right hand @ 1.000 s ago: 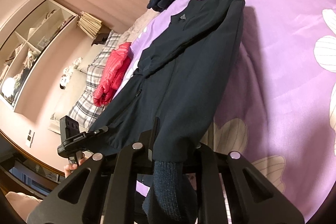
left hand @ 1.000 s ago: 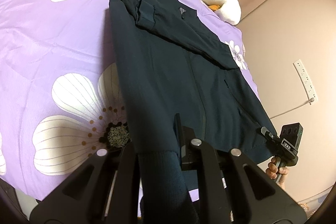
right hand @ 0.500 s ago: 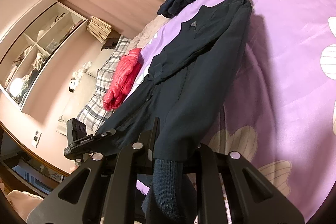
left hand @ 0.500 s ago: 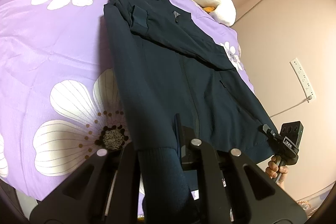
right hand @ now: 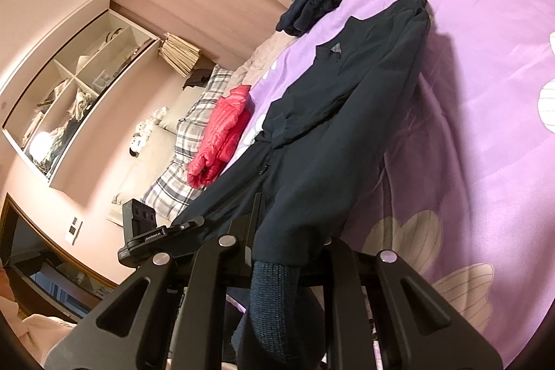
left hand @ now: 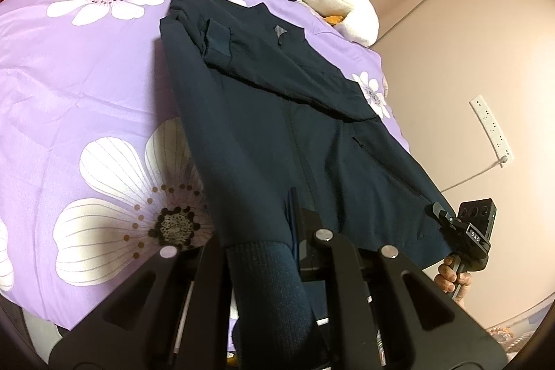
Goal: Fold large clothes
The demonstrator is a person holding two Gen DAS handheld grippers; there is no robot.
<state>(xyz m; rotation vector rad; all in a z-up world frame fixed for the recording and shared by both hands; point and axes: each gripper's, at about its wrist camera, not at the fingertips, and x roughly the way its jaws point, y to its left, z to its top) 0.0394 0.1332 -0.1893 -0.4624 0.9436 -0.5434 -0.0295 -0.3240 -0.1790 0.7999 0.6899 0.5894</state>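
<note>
My left gripper [left hand: 277, 252] and right gripper [right hand: 277, 252] each have jaws clamped tight on a ribbed hem corner of the dark navy jacket [left hand: 277, 113], which lies stretched along the purple floral bedspread [left hand: 86, 75]. If one corner slips, I'd judge the fold goes crooked. My own frames hide the pinch points, and the hem's underside is unseen.
</note>
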